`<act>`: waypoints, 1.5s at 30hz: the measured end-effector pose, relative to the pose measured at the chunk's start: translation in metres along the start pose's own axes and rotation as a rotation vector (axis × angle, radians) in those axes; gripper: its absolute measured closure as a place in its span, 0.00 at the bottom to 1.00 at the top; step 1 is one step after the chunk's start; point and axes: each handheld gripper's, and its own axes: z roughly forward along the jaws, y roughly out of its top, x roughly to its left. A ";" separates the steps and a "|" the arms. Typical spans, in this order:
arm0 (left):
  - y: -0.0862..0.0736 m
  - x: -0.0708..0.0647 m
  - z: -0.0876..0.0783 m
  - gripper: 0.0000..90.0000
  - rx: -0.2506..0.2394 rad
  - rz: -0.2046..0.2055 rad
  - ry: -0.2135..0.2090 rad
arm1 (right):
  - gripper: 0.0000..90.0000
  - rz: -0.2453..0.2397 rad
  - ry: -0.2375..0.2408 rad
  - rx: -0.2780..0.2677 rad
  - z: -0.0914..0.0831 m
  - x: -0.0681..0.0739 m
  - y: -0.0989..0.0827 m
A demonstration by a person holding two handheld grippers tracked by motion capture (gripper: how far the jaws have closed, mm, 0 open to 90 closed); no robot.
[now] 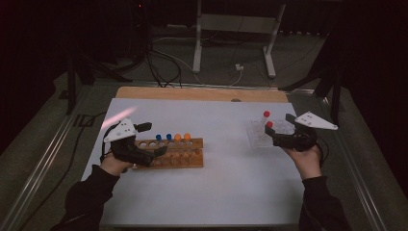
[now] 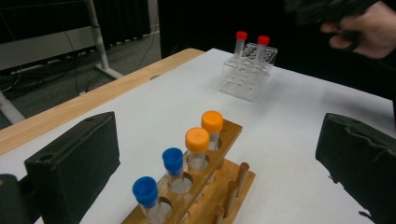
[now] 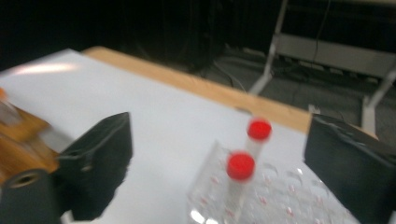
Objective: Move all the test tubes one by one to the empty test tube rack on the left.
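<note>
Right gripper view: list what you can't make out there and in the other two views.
- Right gripper view: wooden rack cut by the left edge and smeared by motion blur; clear rack cut by the bottom edge.
- Left gripper view: nearest blue-capped tube cut off at the bottom; right gripper dark, cut by the top edge.
- High view: tube contents too small to tell.
</note>
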 end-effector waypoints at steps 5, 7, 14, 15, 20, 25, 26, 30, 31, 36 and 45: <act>0.001 0.000 -0.001 0.01 -0.004 0.002 0.004 | 0.25 0.004 -0.036 0.088 0.019 -0.012 -0.023; 0.001 0.000 -0.001 0.01 -0.002 0.002 0.003 | 0.30 0.012 -0.039 0.112 0.024 -0.015 -0.031; 0.000 0.000 0.000 0.01 0.004 -0.001 0.001 | 0.57 0.059 -0.039 0.158 0.042 -0.020 -0.050; 0.000 -0.001 0.001 0.01 0.005 -0.002 0.001 | 0.59 0.063 -0.034 0.162 0.044 -0.019 -0.051; -0.001 0.000 0.003 0.01 0.013 -0.004 0.001 | 0.71 0.042 -0.054 0.180 0.051 -0.015 -0.052; -0.001 0.000 0.002 0.01 0.014 -0.005 0.007 | 0.82 0.034 -0.065 0.190 0.053 -0.013 -0.052; -0.001 0.000 0.002 0.01 0.015 -0.006 0.005 | 0.82 0.031 -0.068 0.186 0.053 -0.013 -0.051; -0.001 -0.001 0.002 0.01 0.016 -0.004 0.003 | 0.83 0.023 -0.067 0.165 0.049 -0.013 -0.046; -0.001 -0.001 0.002 0.01 0.019 -0.002 0.004 | 0.83 0.015 -0.072 0.157 0.047 -0.013 -0.044; 0.000 -0.001 0.002 0.01 0.020 -0.002 -0.002 | 0.83 0.012 -0.070 0.098 0.032 -0.012 -0.030; 0.002 -0.004 0.003 0.01 0.028 0.006 -0.011 | 0.83 -0.011 -0.031 0.024 0.011 -0.001 -0.009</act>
